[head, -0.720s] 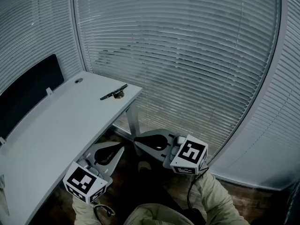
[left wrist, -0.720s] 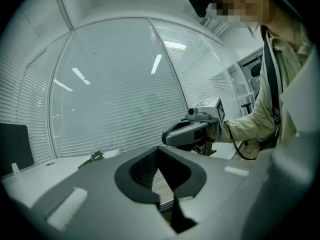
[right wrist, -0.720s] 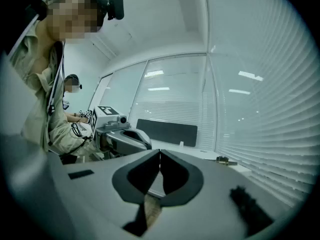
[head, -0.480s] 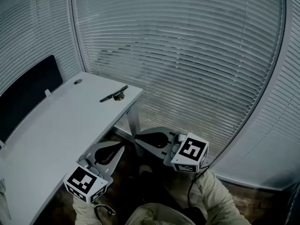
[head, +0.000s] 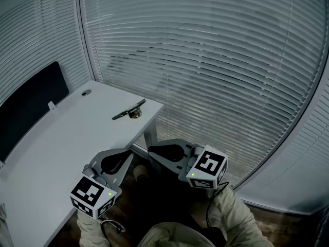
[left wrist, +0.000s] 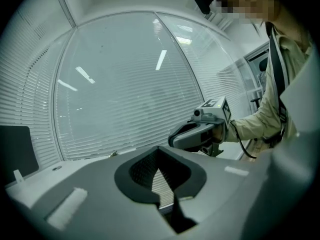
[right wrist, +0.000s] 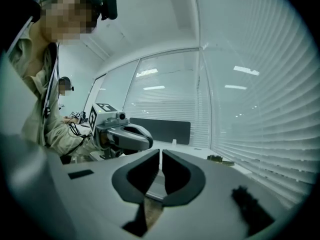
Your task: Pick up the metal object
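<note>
The metal object [head: 129, 110], a thin dark bar on a small round base, lies near the far right corner of the white desk [head: 61, 138]. It shows tiny in the left gripper view [left wrist: 114, 154] and at the desk's edge in the right gripper view [right wrist: 220, 159]. My left gripper [head: 128, 156] hangs at the desk's near right edge, well short of the object, its jaws shut on nothing [left wrist: 159, 150]. My right gripper [head: 150, 152] floats off the desk to the right, low beside the left one, jaws together and empty [right wrist: 160, 153].
A dark partition panel [head: 31, 107] stands along the desk's left side, with a round cable hole [head: 86, 92] near it. Closed blinds [head: 205, 60] cover the curved window behind. A white desk leg [head: 151, 137] drops below the corner. A person's sleeves hold both grippers.
The head view has shifted a little. The left gripper has moved slightly up and forward along the desk's edge. The right gripper has barely moved. The metal object lies as before.
</note>
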Motion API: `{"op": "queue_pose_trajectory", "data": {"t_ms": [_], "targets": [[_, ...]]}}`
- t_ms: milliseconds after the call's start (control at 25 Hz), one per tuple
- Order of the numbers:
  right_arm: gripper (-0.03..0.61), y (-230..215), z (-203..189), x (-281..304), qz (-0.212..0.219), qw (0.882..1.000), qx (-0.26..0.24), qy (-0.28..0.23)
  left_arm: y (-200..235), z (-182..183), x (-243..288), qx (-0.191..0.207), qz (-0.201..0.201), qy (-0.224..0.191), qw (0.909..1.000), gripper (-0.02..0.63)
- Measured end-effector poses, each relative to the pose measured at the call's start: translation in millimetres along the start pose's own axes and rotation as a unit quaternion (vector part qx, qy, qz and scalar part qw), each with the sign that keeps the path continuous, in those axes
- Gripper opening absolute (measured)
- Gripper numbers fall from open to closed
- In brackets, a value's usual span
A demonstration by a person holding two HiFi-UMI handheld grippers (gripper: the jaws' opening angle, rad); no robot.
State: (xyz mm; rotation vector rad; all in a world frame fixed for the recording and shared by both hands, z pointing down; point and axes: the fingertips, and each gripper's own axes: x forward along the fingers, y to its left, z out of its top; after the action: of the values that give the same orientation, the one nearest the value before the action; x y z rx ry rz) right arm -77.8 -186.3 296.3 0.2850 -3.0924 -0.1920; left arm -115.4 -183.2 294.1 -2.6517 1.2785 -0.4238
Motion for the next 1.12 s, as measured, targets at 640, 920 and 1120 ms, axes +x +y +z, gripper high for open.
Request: {"op": "queue_pose_trajectory", "data": {"t_ms": [640,920,1120], "targets": [[0.006,-69.9,-17.9,39.2,-0.004,1.000,0.010,-0.005,140.5,-61.4,74.8,0.024,0.078,0.162,0.9835,0.045],[0.006,-76.1,-25.7,54.1,0.006,1.000,0.014,0.003,178.0,-95.1,103.3,0.054,0.087,0.241,0.9651,0.140],[0.006,-83.4,-26.8,55.2,0.002,1.000,0.017,-0.001,192.1,-116.7,128.0,0.021,0.046,0.294,0.9546,0.167]]}}
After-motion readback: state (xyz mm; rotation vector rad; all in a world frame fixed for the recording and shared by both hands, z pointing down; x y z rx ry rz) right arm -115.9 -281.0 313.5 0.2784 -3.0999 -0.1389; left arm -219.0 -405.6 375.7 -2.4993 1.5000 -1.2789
